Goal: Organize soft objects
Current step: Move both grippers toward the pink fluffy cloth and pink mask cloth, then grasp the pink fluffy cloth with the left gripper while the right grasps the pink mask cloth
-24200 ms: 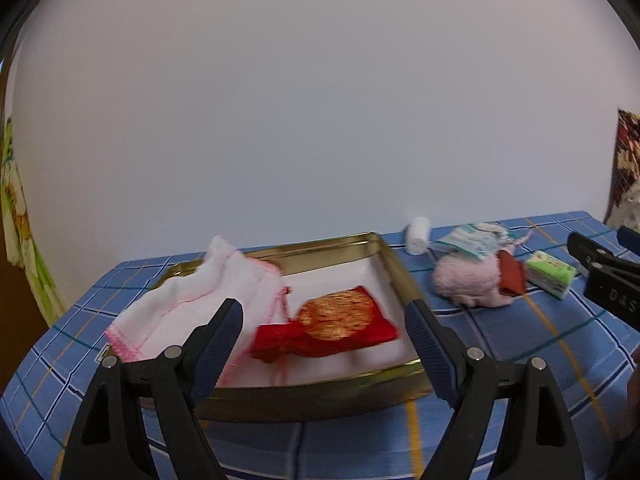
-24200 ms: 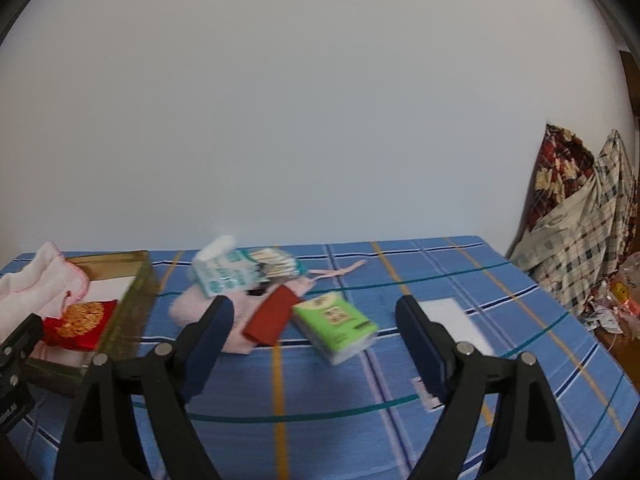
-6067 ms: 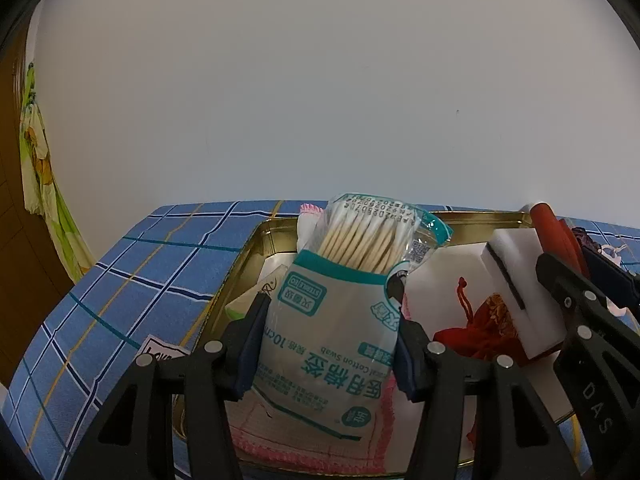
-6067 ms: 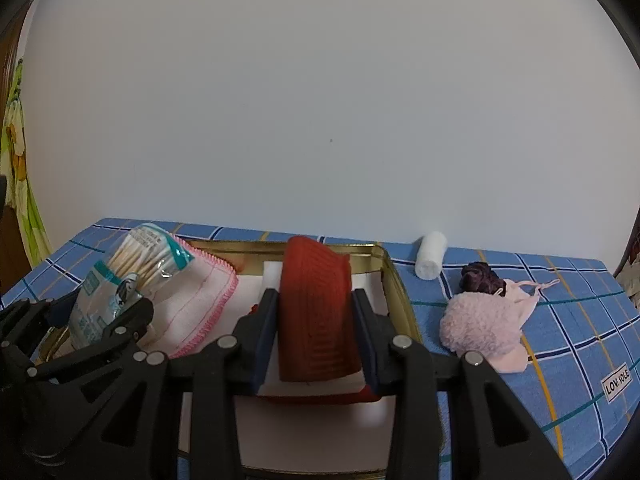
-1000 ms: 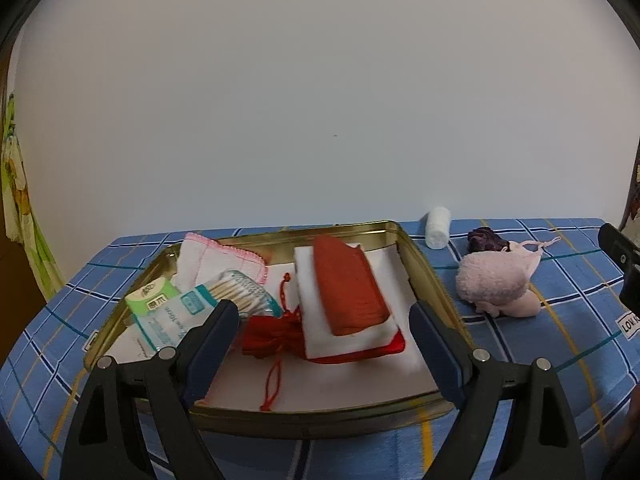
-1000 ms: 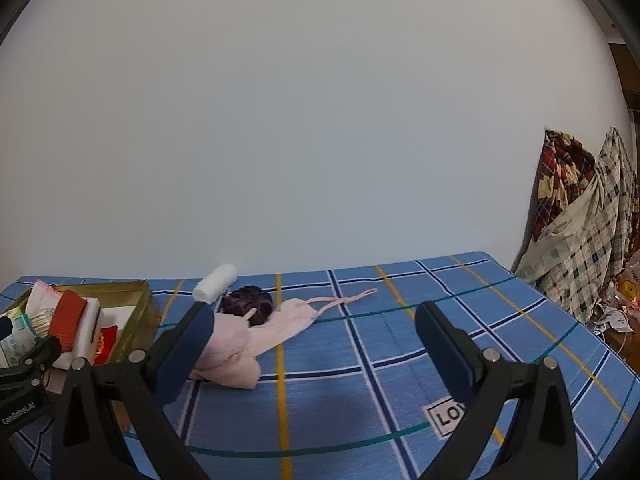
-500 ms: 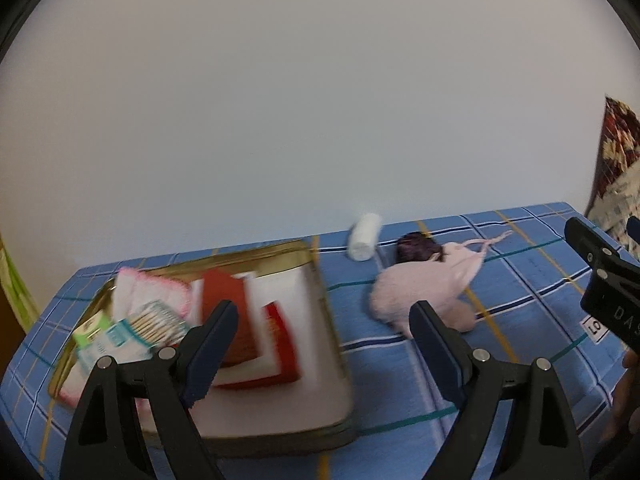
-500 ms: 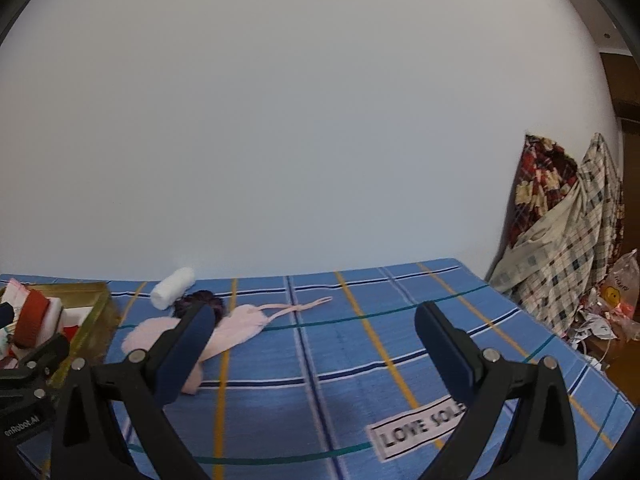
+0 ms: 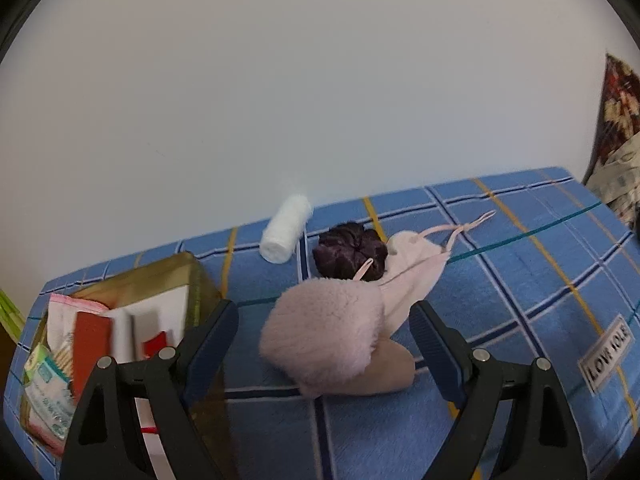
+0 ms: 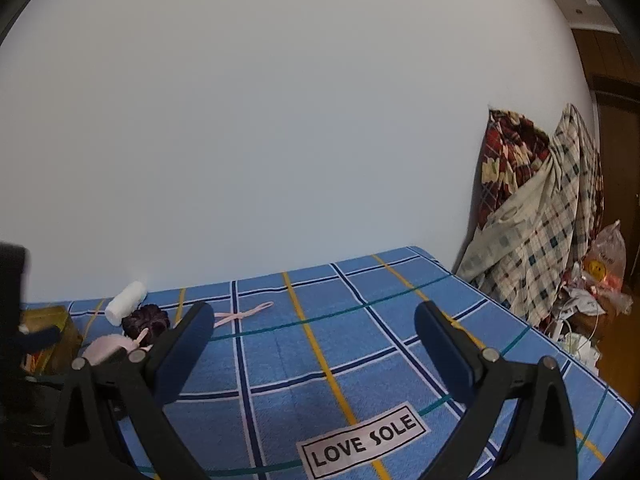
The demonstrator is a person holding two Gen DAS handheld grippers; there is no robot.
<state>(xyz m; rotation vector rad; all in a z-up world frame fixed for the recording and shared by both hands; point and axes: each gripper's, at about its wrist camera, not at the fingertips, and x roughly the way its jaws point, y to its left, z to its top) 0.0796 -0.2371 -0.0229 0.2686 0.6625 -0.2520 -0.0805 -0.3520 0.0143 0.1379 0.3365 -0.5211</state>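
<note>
Lying between the wide left tongs [image 9: 324,330], the pink fluffy pouch [image 9: 324,340] goes untouched.

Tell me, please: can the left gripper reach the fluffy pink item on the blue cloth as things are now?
Probably yes. The left gripper is open and the fluffy pink item lies right ahead, framed by its fingers, with nothing between. The pink mask and dark scrunchie lie behind it, touching.
</note>
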